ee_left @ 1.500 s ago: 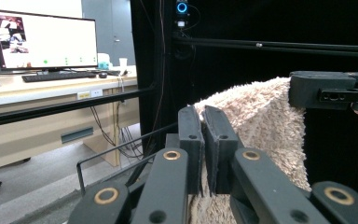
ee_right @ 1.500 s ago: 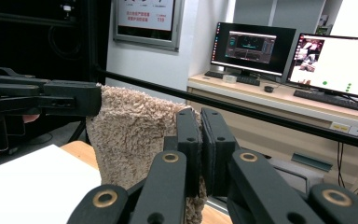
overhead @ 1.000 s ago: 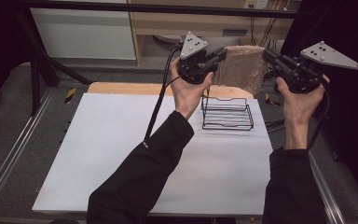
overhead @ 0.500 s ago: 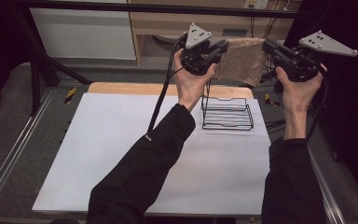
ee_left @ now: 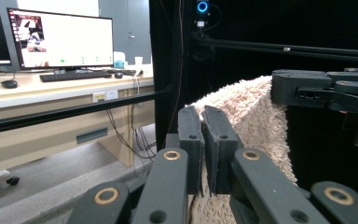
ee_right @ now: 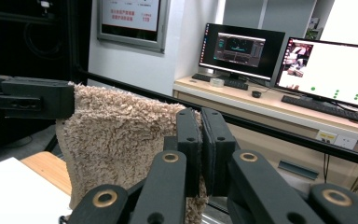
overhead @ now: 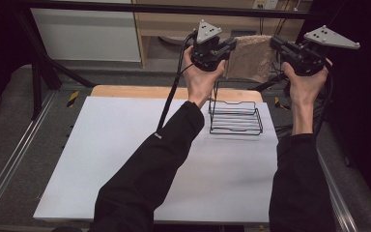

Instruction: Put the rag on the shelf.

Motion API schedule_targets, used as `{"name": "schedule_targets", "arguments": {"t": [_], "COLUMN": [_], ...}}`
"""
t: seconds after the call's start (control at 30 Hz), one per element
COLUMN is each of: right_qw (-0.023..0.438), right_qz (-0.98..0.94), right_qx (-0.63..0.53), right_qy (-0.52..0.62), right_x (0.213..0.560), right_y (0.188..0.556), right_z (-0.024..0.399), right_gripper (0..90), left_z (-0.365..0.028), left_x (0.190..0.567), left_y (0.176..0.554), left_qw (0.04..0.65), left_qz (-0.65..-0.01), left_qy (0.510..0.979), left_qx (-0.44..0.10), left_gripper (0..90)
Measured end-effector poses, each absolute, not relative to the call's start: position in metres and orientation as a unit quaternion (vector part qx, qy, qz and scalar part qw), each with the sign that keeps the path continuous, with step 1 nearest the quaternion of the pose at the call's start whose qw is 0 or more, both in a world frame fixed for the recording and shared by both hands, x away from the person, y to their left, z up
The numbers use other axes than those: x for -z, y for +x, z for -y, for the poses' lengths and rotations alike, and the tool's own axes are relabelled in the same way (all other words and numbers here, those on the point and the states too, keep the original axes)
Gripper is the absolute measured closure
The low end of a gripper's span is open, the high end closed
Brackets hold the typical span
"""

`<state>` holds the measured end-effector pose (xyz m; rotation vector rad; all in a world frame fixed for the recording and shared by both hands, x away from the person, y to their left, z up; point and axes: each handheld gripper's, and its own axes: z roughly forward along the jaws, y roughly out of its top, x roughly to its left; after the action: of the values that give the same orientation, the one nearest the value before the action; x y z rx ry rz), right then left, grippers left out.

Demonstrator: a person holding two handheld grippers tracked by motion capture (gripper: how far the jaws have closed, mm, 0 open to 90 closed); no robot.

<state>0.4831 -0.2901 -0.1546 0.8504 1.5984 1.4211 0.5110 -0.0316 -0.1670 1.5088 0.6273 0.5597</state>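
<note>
Higher now: one towel (overhead: pixel 252 57) (two tongs)

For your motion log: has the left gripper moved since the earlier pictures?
Yes. The left gripper, shut on the towel, has moved up the high view, away from the wire rack.

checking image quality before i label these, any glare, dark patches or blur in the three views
High view: the white table sheet is evenly lit, the right edge falls into black, and the fluffy beige towel looks soft. Left gripper view: the lit computer monitor is blown out to white, the background behind the towel is black. Right gripper view: the bright right-hand monitor glares; the towel pile is sharp.
</note>
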Motion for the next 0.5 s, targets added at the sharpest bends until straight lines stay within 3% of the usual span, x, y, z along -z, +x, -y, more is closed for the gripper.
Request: {"name": "schedule_targets", "arguments": {"t": [0.5], "right_qw": [0.407], "right_qz": [-0.64], "right_qx": [-0.558], "right_qy": [0.336], "right_x": [0.17], "right_y": [0.506], "right_z": [0.288], "right_gripper": [87.1], "left_z": [0.031], "left_x": [0.181], "left_y": [0.527], "left_qw": [0.639], "left_qz": [-0.286], "left_qy": [0.667], "left_qx": [-0.256], "left_gripper": [86.1]}}
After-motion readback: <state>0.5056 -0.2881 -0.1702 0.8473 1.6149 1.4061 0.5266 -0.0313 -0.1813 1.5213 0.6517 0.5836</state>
